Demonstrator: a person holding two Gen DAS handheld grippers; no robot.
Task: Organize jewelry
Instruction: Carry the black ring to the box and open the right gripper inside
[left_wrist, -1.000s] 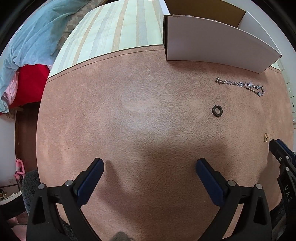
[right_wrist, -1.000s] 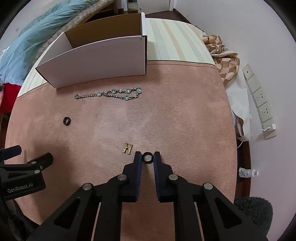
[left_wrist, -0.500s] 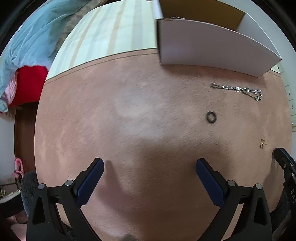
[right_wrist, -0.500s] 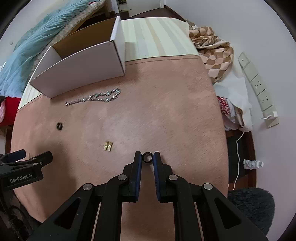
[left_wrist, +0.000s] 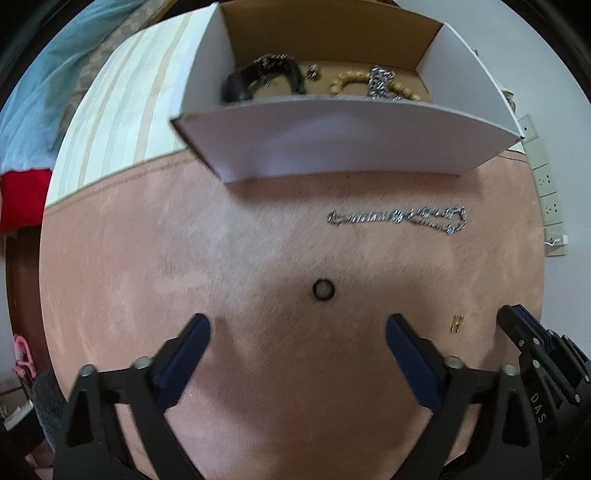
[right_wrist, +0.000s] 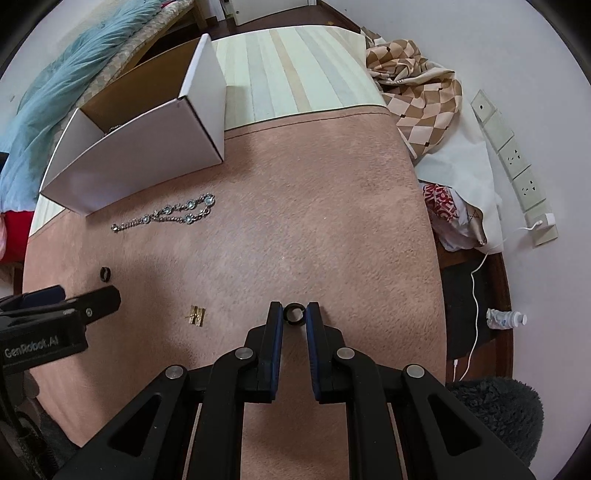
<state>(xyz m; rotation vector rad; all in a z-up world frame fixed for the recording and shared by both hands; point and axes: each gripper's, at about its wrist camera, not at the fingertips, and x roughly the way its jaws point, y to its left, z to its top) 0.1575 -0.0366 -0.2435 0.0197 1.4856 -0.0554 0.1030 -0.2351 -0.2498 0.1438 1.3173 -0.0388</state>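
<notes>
Right gripper clamped on a dark ring, pinched across its rim right at the fingertips, hole facing the camera; looks lifted clear of the pink mat. Tip grip probably chosen so release drops it clean.

Left gripper wide, jaws closing, nothing between them. Pointed down at the mat, with a second dark ring lying flat just beyond the tips and slightly right of centre. Likely next pick; needs to shift far and right first.

Still loose on the mat: silver chain bracelet stretched out just near of the box, small gold piece near right, close to the right gripper's tip.

White cardboard box at the far edge of the mat, open top. Already inside: black band item, beaded gold bracelet, silver chain. Evidently the collection point.

Judgement: roughly half sorted. Risk: the ring is held by very little pad, so it could slip during carry.
</notes>
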